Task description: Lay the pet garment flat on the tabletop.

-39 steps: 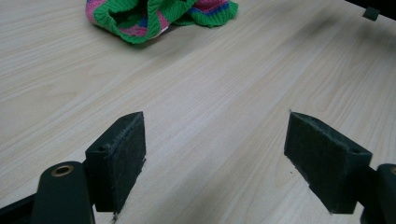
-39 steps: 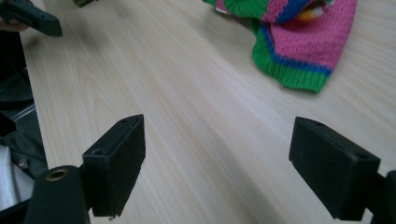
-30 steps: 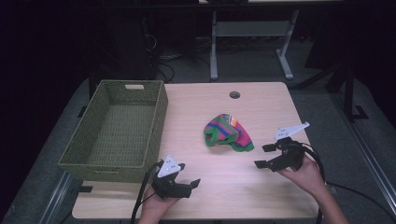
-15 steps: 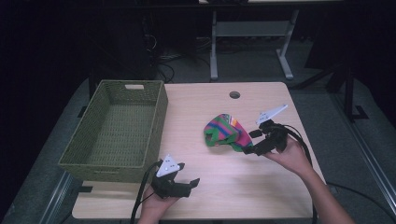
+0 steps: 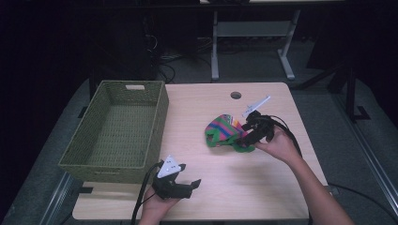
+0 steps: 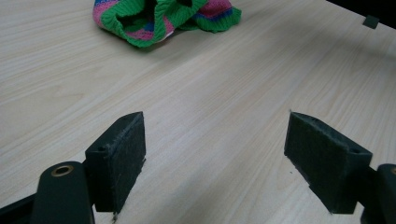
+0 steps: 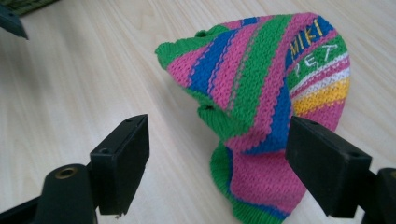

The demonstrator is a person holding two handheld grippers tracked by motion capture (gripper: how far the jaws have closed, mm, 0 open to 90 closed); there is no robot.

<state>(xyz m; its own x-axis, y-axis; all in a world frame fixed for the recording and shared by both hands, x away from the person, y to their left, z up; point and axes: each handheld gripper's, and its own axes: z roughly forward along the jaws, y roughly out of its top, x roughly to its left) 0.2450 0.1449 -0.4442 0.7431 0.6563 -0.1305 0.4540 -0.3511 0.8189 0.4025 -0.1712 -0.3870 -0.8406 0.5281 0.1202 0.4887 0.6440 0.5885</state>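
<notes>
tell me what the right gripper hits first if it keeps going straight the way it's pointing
Most likely the striped knit garment: it lies just ahead of the open right gripper, partly between its jaws. Depth is hard to judge, but nothing else sits in between.

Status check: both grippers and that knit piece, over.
Right gripper open, jaws astride the striped knit. Left gripper open, idle near table edge. Basket holds nothing. No obstruction.

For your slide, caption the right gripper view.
Open hand-held gripper closing in on a striped knitted pet sweater lying on the wooden table.
</notes>
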